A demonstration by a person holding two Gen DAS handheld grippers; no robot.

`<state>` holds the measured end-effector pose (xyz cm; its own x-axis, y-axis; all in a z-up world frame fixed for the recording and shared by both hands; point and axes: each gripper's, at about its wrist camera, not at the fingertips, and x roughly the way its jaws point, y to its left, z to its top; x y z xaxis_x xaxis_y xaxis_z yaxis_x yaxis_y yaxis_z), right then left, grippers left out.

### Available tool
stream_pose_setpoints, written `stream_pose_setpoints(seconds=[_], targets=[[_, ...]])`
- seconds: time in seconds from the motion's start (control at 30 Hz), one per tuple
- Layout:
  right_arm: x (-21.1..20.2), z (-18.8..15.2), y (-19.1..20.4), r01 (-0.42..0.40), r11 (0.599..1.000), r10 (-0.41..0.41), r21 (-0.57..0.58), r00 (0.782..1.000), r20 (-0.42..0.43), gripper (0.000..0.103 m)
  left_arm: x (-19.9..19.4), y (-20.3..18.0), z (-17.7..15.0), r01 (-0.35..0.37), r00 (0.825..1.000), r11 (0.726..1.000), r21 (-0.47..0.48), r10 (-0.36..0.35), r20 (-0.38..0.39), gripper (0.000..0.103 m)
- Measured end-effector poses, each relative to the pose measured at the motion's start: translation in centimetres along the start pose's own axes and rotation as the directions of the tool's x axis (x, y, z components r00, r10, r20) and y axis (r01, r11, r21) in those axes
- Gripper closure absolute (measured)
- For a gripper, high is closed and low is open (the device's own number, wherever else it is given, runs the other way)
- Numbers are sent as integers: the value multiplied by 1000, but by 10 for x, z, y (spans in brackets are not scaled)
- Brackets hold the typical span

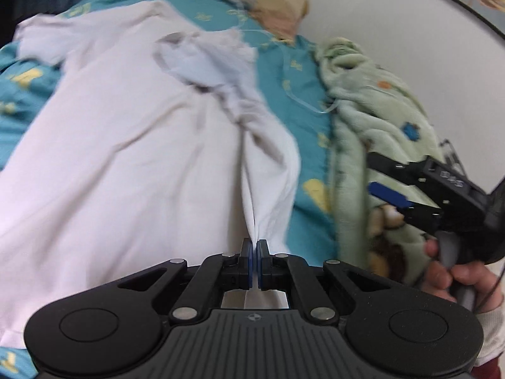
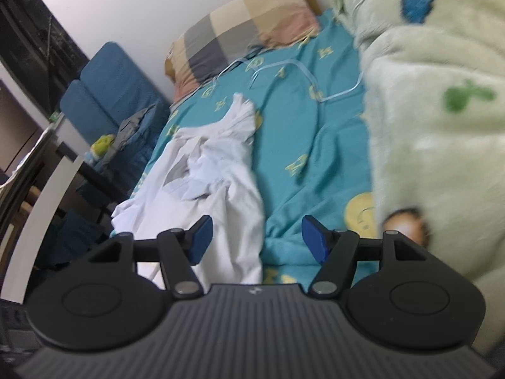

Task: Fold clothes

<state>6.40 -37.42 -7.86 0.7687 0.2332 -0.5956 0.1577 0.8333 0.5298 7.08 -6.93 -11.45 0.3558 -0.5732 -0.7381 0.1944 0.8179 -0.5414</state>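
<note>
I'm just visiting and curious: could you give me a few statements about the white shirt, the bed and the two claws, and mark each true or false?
1. The left claw is pinching the white shirt. True.
2. The right claw grips the shirt too. False: it is open, with nothing between its pads.
3. The bedsheet is plain red. False: it is teal with yellow marks.
4. A checked pillow lies at the far end of the bed. True.
5. The green blanket covers the shirt. False: it is bunched beside it.
</note>
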Motion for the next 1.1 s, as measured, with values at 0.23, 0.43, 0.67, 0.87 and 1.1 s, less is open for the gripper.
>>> stream_pose_setpoints(seconds=[0.23,0.43,0.67,0.87,1.1], targets=[[16,-27,37,-15,991,2,-134,995,-101,38,9,35,12,42,998,991,-129,-49,-50,64],[3,-63,71,-34,969,-6,-246,987,-159,38,-3,50,52,149,988,966,-212,-136,71,32],[8,-113,105,-53,889,-53,-455,974,-218,39,54,61,149,137,981,950,-282,-91,169,25],[28,-129,114,-66,833,-101,-550,958,-269,40,122,77,206,39,983,948,-315,20,182,28],[51,-138,113,-99,820,-131,-564,926,-353,83,145,79,241,-1,976,949,-315,70,208,97]])
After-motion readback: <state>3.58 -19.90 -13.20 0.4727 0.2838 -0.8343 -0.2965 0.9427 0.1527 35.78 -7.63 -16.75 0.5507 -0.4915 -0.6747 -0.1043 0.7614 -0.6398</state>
